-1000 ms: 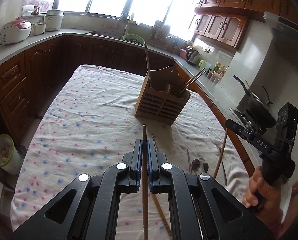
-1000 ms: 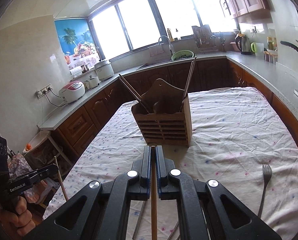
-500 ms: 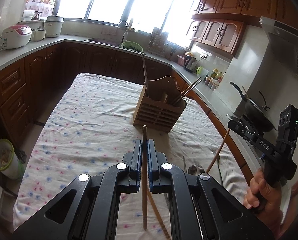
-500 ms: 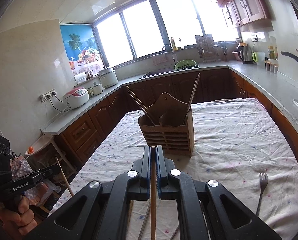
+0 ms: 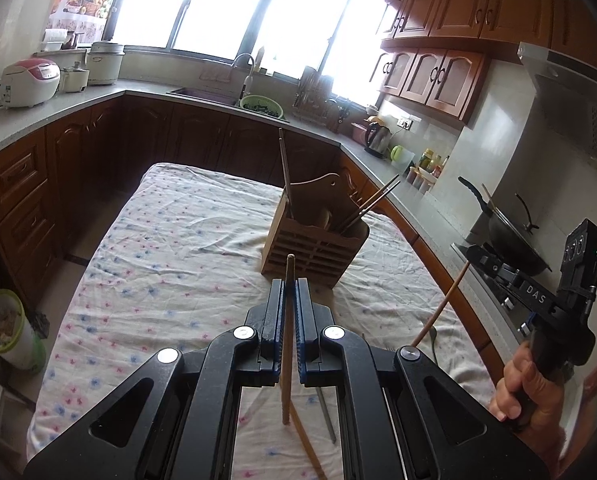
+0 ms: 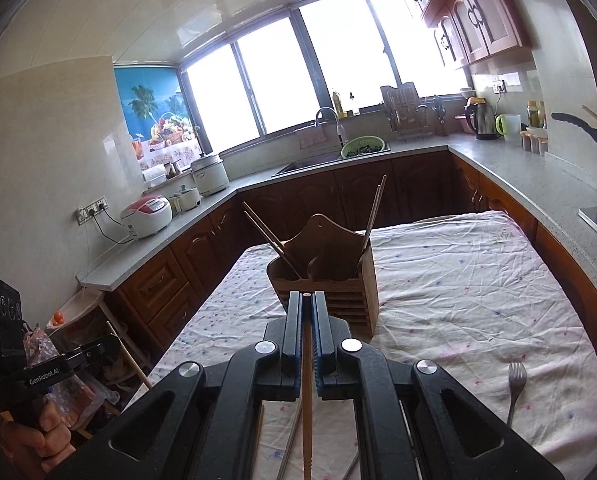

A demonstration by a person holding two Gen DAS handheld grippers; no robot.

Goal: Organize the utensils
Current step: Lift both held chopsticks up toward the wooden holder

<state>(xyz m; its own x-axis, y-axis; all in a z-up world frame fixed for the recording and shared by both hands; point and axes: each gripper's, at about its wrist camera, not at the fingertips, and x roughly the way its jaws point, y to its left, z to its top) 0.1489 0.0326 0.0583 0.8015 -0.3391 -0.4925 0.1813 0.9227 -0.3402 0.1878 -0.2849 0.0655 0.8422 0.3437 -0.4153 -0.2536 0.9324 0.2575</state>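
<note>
Wood is what both grippers carry: the left gripper (image 5: 289,294) has its jaws pinching a wooden chopstick (image 5: 287,344) that stands nearly upright between the blue pads, its tip poking above them and its lower end hanging free over the cloth. The right gripper (image 6: 307,308) likewise has its jaws pressed onto a second chopstick (image 6: 307,408), which runs straight down through the gap. From the left wrist view that same stick shows slanting out of the right gripper (image 5: 498,268), held in the person's right hand (image 5: 526,392) off the right edge of the counter (image 5: 170,264). The counter is covered with a white floral cloth. A slatted wooden utensil holder (image 6: 330,276) stands on it toward the far end — ahead of both grippers — with chopsticks leaning out of its left and right compartments. A fork (image 6: 514,392) lies on the cloth near the right edge. More utensils lie on the cloth under the grippers, mostly hidden; a metal chopstick (image 5: 325,412) shows there.
</note>
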